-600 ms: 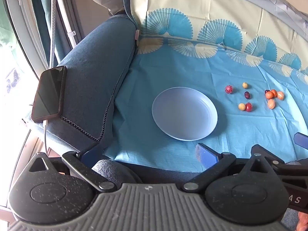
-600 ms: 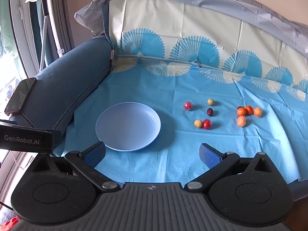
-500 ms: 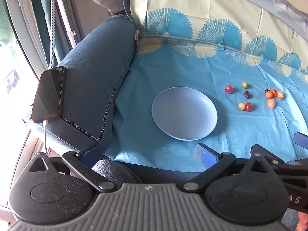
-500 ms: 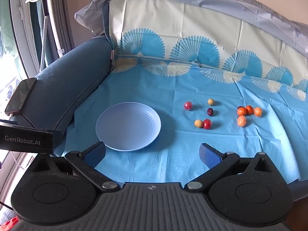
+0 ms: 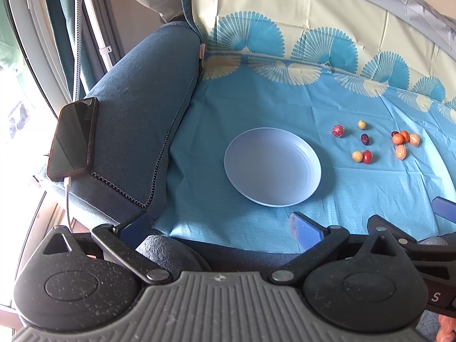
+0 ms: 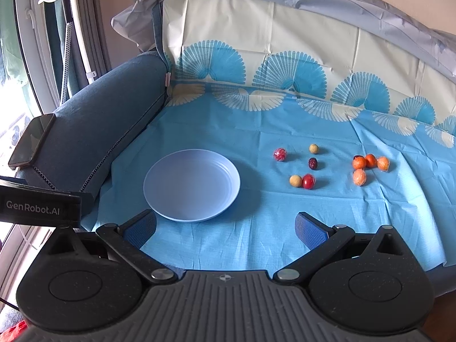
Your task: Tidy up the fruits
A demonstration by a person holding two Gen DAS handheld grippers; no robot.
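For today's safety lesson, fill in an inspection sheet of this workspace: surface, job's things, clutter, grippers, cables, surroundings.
Surface: blue patterned cloth over a sofa seat.
Job's things: empty blue plate; small fruits to its right, an orange cluster farthest.
Clutter: nothing seen on the cloth.
Grippers: left gripper and right gripper open, fingers holding nothing.
Cables: white charging cable plugged into smartphone.
Surroundings: smartphone on blue sofa armrest; window at left.
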